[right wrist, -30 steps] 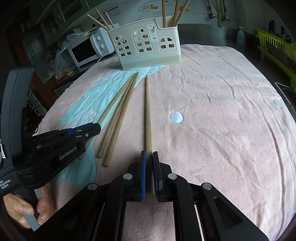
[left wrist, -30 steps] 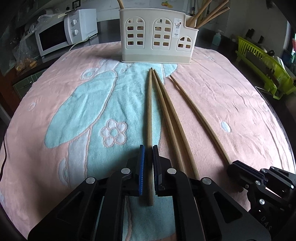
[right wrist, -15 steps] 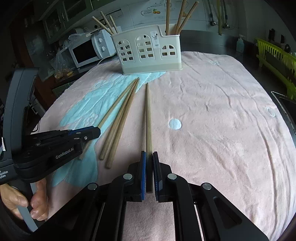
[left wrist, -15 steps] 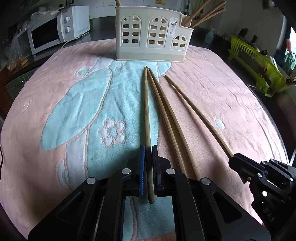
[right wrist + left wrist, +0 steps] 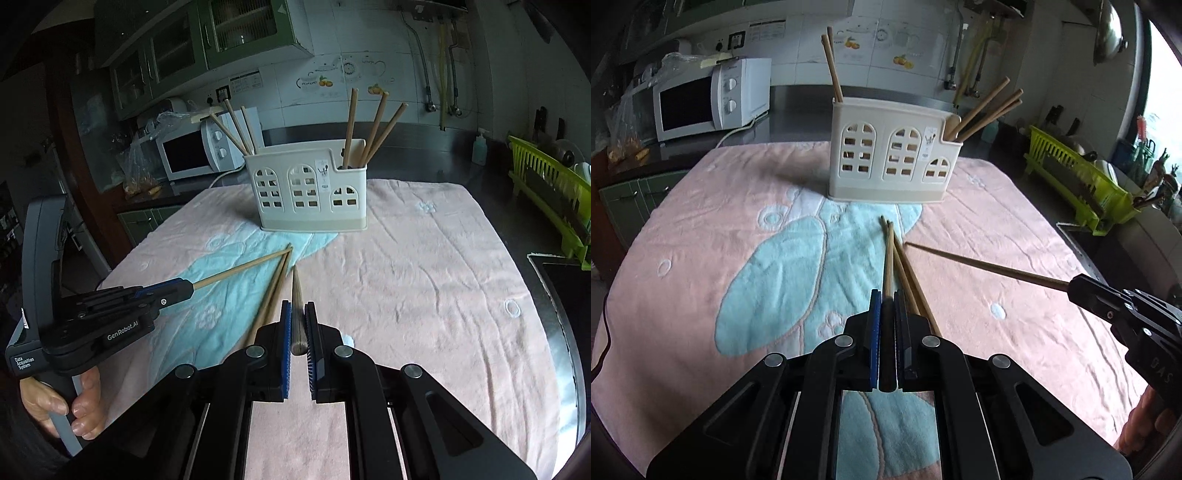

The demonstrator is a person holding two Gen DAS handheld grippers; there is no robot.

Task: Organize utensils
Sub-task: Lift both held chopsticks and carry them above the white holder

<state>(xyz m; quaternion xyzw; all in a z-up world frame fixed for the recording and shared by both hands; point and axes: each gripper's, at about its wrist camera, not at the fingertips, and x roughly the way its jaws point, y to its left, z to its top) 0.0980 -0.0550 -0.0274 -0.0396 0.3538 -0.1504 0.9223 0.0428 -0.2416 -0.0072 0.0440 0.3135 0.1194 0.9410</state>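
My left gripper (image 5: 887, 293) is shut on the thick end of a wooden chopstick (image 5: 888, 258), whose tip points toward the cream utensil holder (image 5: 894, 162). Two more chopsticks (image 5: 908, 280) lie on the pink and blue towel (image 5: 701, 258) just to its right. My right gripper (image 5: 297, 304) is shut on another chopstick (image 5: 295, 284), held above the towel. Each view shows the other gripper: the right gripper (image 5: 1075, 288) with its chopstick (image 5: 979, 267) slanting left, the left gripper (image 5: 184, 290) with its chopstick (image 5: 240, 267). The holder (image 5: 310, 192) has chopsticks standing in its left and right compartments.
A white microwave (image 5: 705, 99) stands on the counter at the back left. A green dish rack (image 5: 1078, 184) sits at the right, a soap bottle (image 5: 480, 147) behind it. A person's hand (image 5: 74, 398) grips the left tool's handle. The towel ends at the dark counter edge (image 5: 546, 280).
Both grippers have risen and tilted up, each lifting its chopstick off the towel. The two other chopsticks stay where they lay.
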